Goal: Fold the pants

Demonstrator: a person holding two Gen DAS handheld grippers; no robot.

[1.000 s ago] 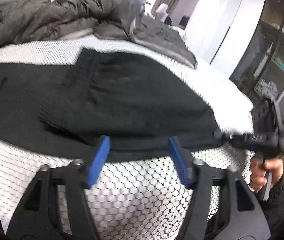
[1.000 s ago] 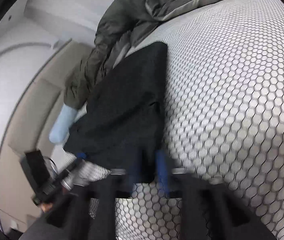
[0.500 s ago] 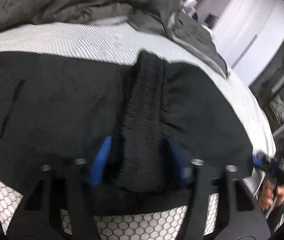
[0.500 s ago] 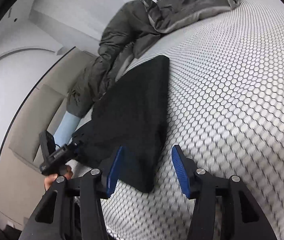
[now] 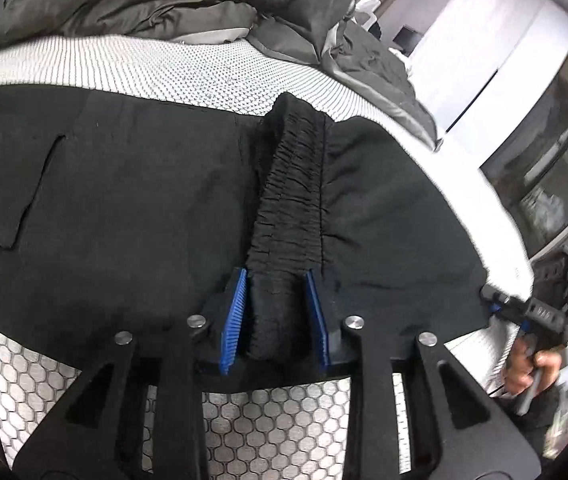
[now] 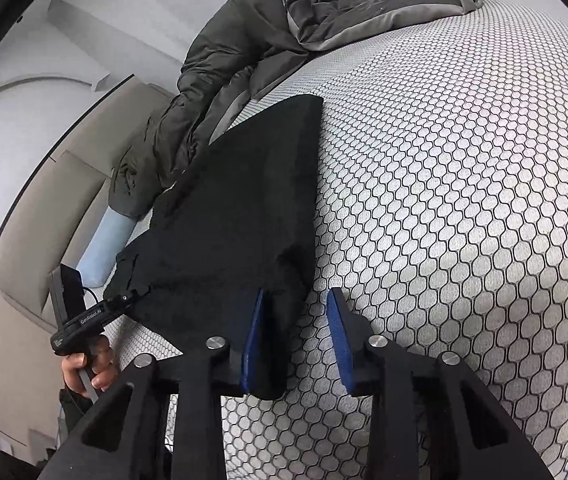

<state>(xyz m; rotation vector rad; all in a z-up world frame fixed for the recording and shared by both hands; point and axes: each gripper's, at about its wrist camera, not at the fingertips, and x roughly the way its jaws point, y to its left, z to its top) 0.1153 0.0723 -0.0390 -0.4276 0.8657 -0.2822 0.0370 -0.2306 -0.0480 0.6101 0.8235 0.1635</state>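
Observation:
Black pants (image 5: 132, 208) lie folded on a bed with a white honeycomb cover (image 5: 276, 436). In the left wrist view my left gripper (image 5: 276, 312) has its blue pads on either side of the gathered elastic waistband (image 5: 291, 200), closed in on it. In the right wrist view my right gripper (image 6: 295, 340) is open at the pants' near corner (image 6: 276, 360); the left pad overlaps the fabric, the right pad is over bare cover. The pants (image 6: 240, 216) stretch away from it. The right gripper also shows in the left wrist view (image 5: 523, 312), the left gripper in the right wrist view (image 6: 120, 304).
A rumpled dark grey duvet (image 5: 156, 0) lies along the far side of the bed, also in the right wrist view (image 6: 284, 28). A light blue pillow (image 6: 104, 240) sits by the beige headboard (image 6: 40, 216). White wardrobes and a glass cabinet (image 5: 555, 136) stand to the right.
My left gripper moved forward over the pants and closed its pads around the waistband. My right gripper opened from its earlier hold and now sits open at the corner.

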